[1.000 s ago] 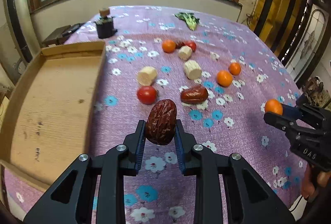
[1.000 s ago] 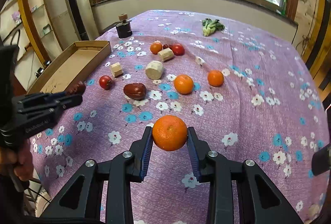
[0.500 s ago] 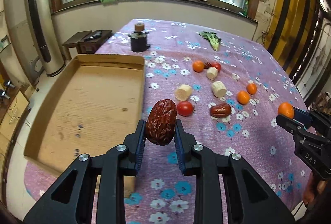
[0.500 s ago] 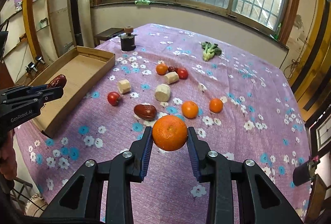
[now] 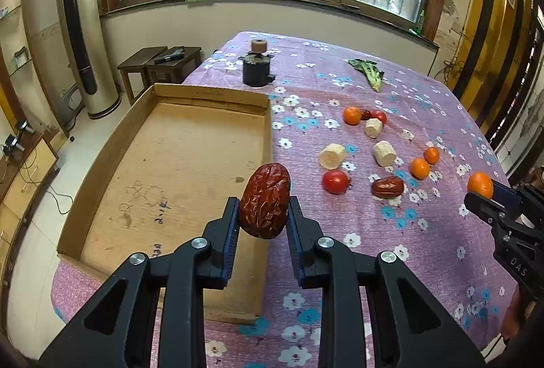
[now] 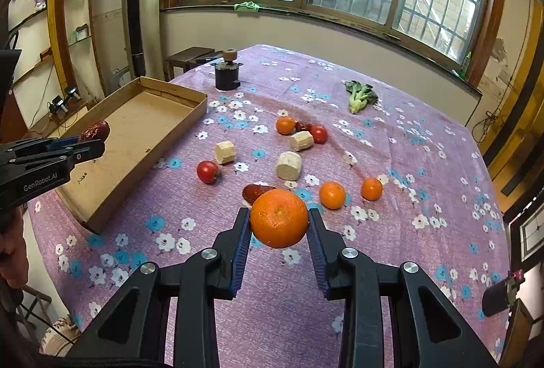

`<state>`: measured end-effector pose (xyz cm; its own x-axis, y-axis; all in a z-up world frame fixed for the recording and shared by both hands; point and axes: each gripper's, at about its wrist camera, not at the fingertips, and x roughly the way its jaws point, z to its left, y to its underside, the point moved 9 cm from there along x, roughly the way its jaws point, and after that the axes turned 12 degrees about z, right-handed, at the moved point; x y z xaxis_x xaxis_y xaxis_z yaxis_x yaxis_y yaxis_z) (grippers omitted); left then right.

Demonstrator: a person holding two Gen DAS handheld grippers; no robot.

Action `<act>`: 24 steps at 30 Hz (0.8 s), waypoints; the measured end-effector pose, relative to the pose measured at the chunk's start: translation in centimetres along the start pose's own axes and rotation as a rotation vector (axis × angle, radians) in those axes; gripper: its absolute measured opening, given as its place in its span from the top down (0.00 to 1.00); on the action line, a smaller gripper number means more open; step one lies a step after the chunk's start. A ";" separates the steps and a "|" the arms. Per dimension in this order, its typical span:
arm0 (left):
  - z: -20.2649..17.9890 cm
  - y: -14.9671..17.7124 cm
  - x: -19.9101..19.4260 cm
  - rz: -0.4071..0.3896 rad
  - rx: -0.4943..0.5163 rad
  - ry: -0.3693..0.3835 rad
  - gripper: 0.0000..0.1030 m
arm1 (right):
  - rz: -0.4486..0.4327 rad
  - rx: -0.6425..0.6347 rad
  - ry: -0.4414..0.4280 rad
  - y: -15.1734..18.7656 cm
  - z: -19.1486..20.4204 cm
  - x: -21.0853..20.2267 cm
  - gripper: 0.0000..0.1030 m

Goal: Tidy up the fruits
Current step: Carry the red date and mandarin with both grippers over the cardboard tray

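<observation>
Both grippers loaded, box not yet filled.

My left gripper [image 5: 263, 221] is clamped on the date [image 5: 264, 200], hanging at centre frame over the right wall of the box [image 5: 170, 164]; my right gripper [image 6: 278, 232] pinches the orange [image 6: 278, 217] above the surface [image 6: 425, 164], lower centre, well apart from the box at left. I judge the risks thus: releasing now may bounce the date off the wall onto the cloth, and the round orange could roll from the pads [image 6: 242, 238] if I swing left sharply.

second date [image 6: 253, 193] half behind orange [image 6: 278, 218]
</observation>
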<state>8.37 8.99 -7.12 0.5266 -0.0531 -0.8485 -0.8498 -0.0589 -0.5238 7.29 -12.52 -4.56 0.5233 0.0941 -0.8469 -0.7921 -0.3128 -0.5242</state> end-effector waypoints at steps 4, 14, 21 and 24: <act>1.1 0.1 0.1 0.001 -0.019 -0.005 0.77 | 0.002 -0.018 -0.008 -0.4 1.0 0.2 0.68; 4.5 -0.1 0.3 0.001 -0.067 -0.027 0.77 | 0.022 -0.057 -0.147 -1.5 4.9 1.2 0.68; 7.9 -0.5 1.6 0.034 -0.093 -0.064 0.77 | 0.034 -0.126 -0.344 -3.8 11.5 1.9 0.68; 9.2 -0.4 2.7 0.064 -0.102 -0.073 0.77 | 0.046 -0.186 -0.424 -4.9 15.4 2.6 0.68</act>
<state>9.95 18.01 -9.92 0.4649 0.0129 -0.8853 -0.8732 -0.1585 -0.4609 7.62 3.84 -5.56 0.2836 0.4427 -0.8506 -0.7209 -0.4865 -0.4935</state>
